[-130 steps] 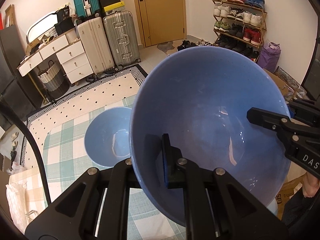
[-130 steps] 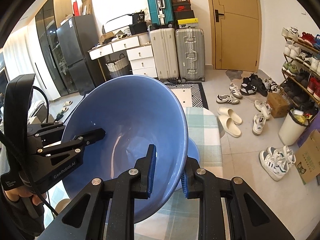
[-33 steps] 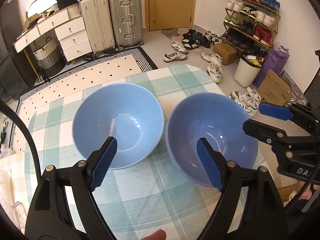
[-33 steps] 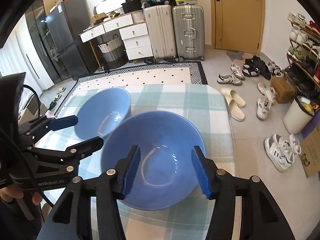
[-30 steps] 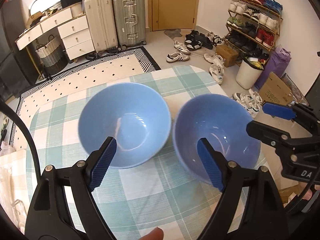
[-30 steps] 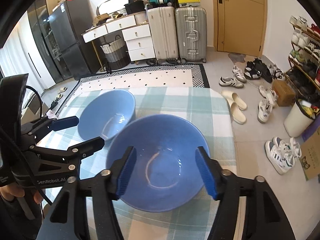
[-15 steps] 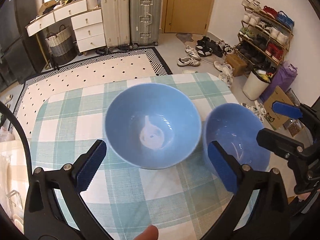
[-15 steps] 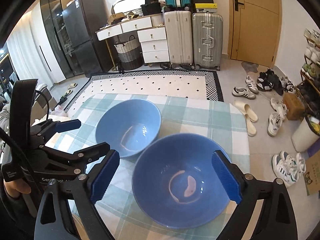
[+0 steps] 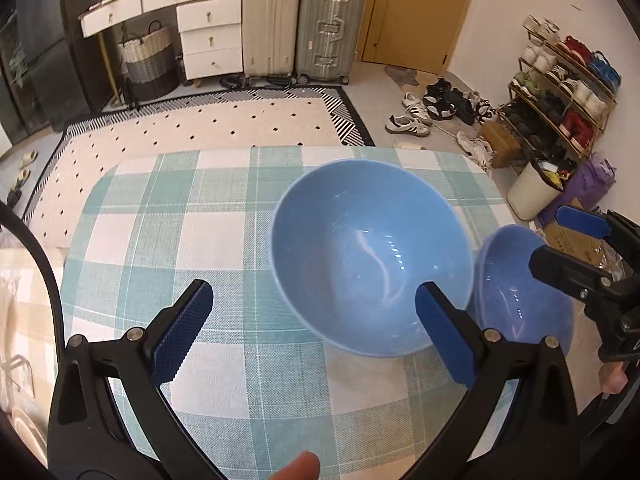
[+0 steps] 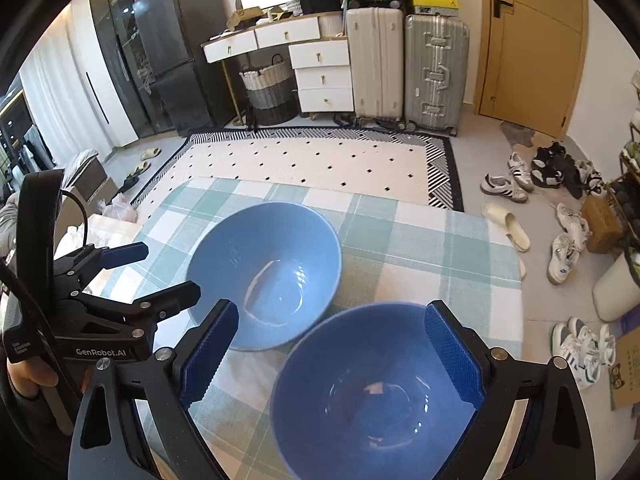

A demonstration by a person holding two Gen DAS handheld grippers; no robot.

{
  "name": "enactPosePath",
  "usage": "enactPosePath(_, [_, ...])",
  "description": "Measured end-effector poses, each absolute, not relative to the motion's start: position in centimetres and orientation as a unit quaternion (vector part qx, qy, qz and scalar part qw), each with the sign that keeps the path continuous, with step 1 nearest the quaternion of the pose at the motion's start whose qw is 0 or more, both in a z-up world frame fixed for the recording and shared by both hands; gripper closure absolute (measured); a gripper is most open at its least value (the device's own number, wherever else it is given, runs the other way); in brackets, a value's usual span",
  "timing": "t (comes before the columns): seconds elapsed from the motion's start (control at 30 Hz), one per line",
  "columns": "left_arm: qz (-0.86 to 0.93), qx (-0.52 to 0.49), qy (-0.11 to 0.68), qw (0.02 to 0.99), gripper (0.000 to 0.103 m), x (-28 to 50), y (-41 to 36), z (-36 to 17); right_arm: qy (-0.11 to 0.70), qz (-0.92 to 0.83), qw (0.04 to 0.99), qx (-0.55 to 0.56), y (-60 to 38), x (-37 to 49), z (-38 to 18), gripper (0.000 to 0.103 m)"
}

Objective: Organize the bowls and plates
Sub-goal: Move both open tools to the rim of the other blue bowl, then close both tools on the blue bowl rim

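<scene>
Two blue bowls stand side by side, upright, on the checked tablecloth (image 9: 192,248). In the left wrist view the far bowl (image 9: 368,256) is in the middle and the near bowl (image 9: 520,300) is at the right edge. My left gripper (image 9: 316,332) is open and empty, just short of the far bowl. In the right wrist view the far bowl (image 10: 266,272) sits behind the near bowl (image 10: 376,396). My right gripper (image 10: 330,352) is open and empty, raised over the near bowl. Each gripper shows in the other's view, the right one (image 9: 576,252) and the left one (image 10: 132,276).
The table's right edge (image 10: 516,280) drops to a floor with shoes (image 10: 568,248) and a white bin (image 9: 532,196). A patterned rug (image 10: 312,164), suitcases (image 10: 434,68), a drawer unit (image 10: 320,76) and a shoe rack (image 9: 568,76) stand beyond the table.
Earlier both grippers held one bowl tilted in the air. It now stands on the table beside the other bowl, both grippers have opened, and both have drawn back from the bowls.
</scene>
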State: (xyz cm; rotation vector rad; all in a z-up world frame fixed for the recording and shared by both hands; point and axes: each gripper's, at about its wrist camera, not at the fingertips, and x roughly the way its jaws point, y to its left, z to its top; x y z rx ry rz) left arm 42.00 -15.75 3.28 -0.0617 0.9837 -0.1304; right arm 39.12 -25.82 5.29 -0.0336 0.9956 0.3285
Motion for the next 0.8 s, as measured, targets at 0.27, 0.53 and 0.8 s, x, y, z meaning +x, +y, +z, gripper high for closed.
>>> enactPosePath(0.27, [-0.048,-0.049,0.487,0.871,0.002,43.9,-13.9,0.6,0.488,0.167,0.856,-0.038,-24.3,41.5,3.4,0.008])
enactPosePath(0.53, [-0.044,-0.058,0.499,0.864,0.003,45.4,-13.2,-1.8,0.501,0.175,0.846,-0.055,-22.9,43.4,1.8,0.008])
enactPosePath(0.8, [-0.044,-0.068,0.509,0.857,0.009,46.7,-13.2,-3.7,0.522,0.184,0.83,-0.064,-21.9,45.0,-0.3,0.019])
